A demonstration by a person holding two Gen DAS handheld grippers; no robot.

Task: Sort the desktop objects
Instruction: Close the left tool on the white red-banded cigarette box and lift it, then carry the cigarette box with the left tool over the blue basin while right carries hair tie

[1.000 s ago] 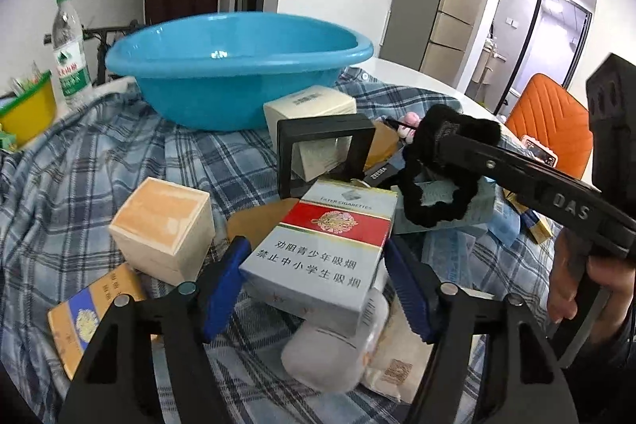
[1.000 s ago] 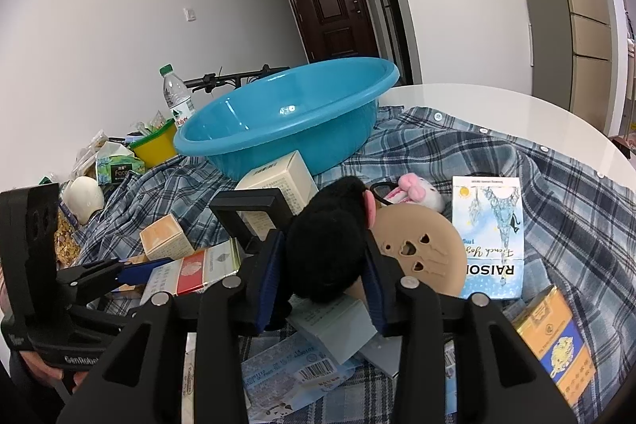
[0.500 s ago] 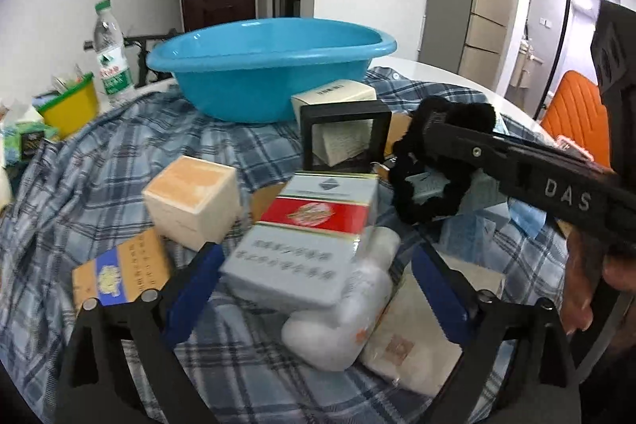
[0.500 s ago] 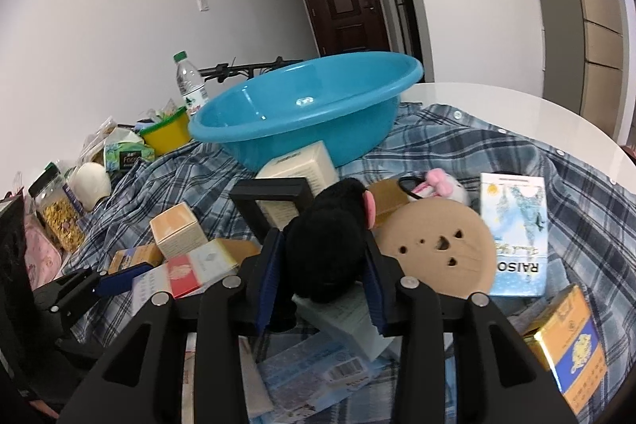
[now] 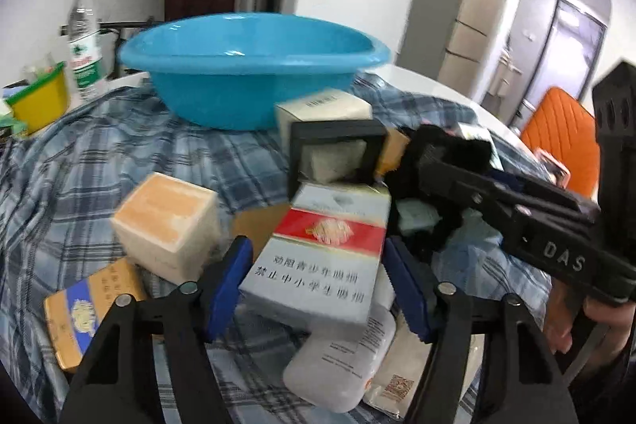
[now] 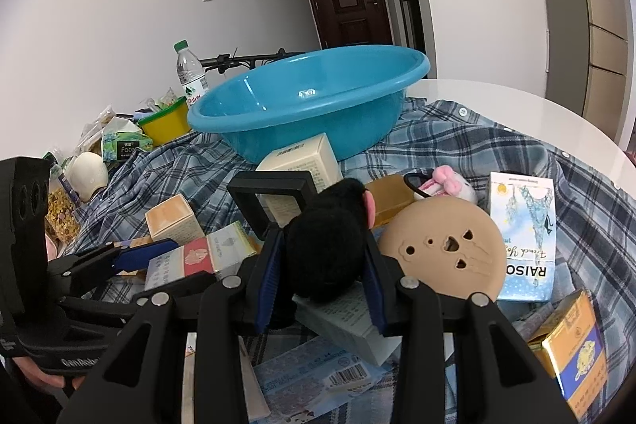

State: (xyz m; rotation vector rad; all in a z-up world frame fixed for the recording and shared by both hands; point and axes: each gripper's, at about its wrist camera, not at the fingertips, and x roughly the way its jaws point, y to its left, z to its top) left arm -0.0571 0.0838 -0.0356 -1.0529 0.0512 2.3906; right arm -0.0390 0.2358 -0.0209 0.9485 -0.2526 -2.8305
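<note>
A grey and red cigarette pack lies tilted on a white bottle in the pile on the plaid cloth. My left gripper has its jaws closing, the blue pads against both sides of the pack. In the right wrist view the same pack sits at the left gripper's blue tip. My right gripper is shut on a black fluffy scrunchie held above the clutter. That scrunchie also shows at the right in the left wrist view. A blue basin stands behind.
Around the pile lie a black frame, a cream box, an orange-topped box, a tan disc, a blue booklet and a yellow box. A water bottle and yellow tub stand far left.
The left jaws spread wide off the cigarette pack half a second ago and have come back in against its sides. The right gripper keeps the scrunchie, nearly still.
</note>
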